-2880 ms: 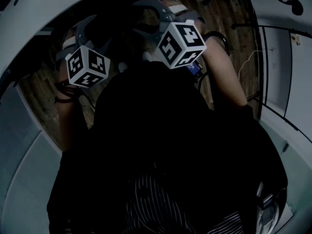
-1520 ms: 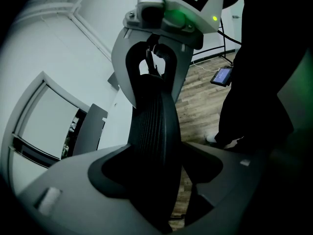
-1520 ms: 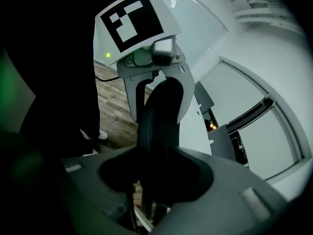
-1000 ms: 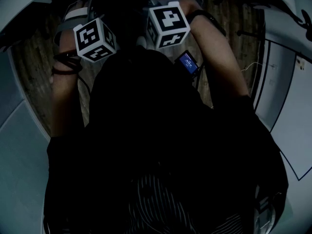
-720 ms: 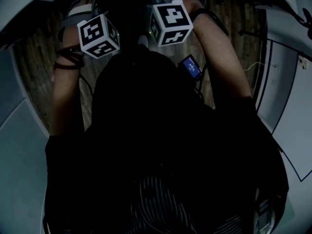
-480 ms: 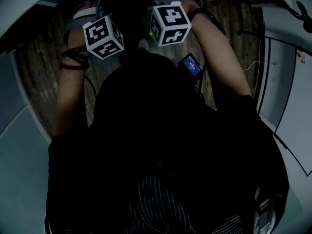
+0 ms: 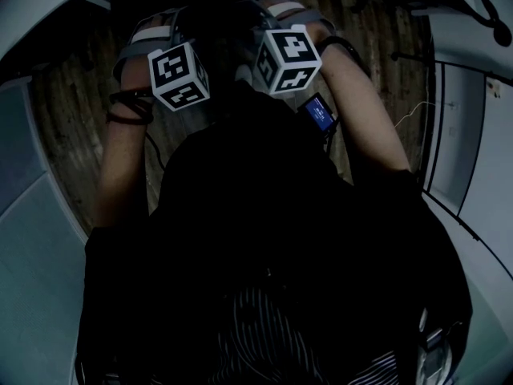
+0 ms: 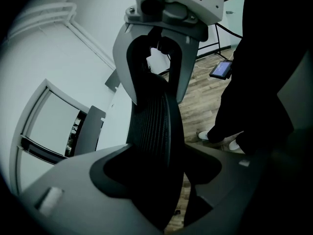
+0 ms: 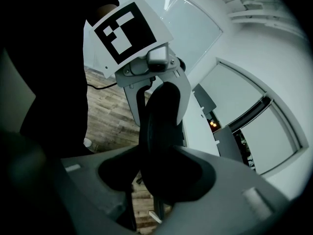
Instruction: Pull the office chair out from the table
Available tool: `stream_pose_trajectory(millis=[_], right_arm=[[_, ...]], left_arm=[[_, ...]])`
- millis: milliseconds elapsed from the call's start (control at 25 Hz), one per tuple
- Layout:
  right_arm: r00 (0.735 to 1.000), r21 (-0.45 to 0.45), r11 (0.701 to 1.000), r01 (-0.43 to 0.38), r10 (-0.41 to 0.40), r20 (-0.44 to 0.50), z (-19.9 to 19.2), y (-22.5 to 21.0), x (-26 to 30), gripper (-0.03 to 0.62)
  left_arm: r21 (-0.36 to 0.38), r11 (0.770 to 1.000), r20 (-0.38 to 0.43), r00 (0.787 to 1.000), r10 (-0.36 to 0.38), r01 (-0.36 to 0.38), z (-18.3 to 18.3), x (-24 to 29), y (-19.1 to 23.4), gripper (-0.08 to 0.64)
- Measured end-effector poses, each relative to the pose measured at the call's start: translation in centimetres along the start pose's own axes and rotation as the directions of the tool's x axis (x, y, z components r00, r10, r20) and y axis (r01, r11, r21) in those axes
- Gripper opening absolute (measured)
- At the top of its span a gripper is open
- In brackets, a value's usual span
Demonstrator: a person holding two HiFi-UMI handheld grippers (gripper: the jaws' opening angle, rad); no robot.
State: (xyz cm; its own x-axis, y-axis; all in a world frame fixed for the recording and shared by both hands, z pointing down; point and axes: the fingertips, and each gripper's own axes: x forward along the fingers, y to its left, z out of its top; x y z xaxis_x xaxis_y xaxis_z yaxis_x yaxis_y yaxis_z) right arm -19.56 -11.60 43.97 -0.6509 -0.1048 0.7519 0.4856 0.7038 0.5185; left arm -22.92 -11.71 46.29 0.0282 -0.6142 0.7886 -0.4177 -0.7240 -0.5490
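Note:
The office chair's black backrest [image 7: 218,24] shows as a dark mass at the top of the head view, between my two grippers. My left gripper [image 7: 164,32] holds its upper edge on the left and my right gripper [image 7: 276,16] holds it on the right. In the left gripper view the ribbed mesh backrest [image 8: 154,116] fills the gap of the left gripper [image 8: 164,165], with the right gripper [image 8: 156,58] clamped further along. In the right gripper view the backrest edge [image 9: 161,116] sits inside the right gripper [image 9: 159,173]. Both sets of jaws have just been opening slightly, still around the backrest.
A white curved table edge [image 7: 48,6] runs across the top left, and another white surface [image 7: 473,119] stands on the right. A wooden floor [image 7: 72,127] lies between them. A small blue-lit device [image 7: 321,115] hangs by my right arm. My shoes [image 8: 215,138] stand close behind the chair.
Both grippers and the backrest have come nearer to my body. The white table edge has drawn back towards the top left, and more wooden floor shows.

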Motion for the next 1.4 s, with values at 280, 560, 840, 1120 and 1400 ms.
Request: stream_pose_trajectory(millis=[280, 560, 840, 1120, 1400], right_arm=[[0.999, 0.025, 1.0, 0.007, -0.006, -0.031, 1.1, 4.1, -1.7, 0.195], [0.999, 0.076, 0.997, 0.019, -0.016, -0.048, 1.0, 8.8, -5.1, 0.216], [0.999, 0.103, 0.994, 0.047, -0.048, 0.016, 2.9, 13.7, -9.1, 0.237], [1.0, 0.109, 0.994, 0.005, -0.008, 0.03, 3.4, 18.4, -12.2, 0.239], [0.999, 0.09, 0.996, -0.006, 0.002, 0.049, 3.8, 23.6, -15.1, 0.238]], left_arm=[[0.022, 1.0, 0.012, 1.0, 0.019, -0.019, 0.8, -2.3, -4.0, 0.296], [0.059, 0.997, -0.007, 0.999, 0.054, -0.053, 3.8, -4.6, -9.1, 0.298], [0.125, 0.989, -0.015, 0.996, 0.082, -0.08, 5.7, -8.5, -14.6, 0.312], [0.124, 0.991, -0.022, 0.998, 0.05, -0.047, 8.1, -10.9, -19.6, 0.311], [0.071, 0.997, -0.001, 0.999, 0.041, -0.041, 10.7, -12.9, -24.2, 0.308]])
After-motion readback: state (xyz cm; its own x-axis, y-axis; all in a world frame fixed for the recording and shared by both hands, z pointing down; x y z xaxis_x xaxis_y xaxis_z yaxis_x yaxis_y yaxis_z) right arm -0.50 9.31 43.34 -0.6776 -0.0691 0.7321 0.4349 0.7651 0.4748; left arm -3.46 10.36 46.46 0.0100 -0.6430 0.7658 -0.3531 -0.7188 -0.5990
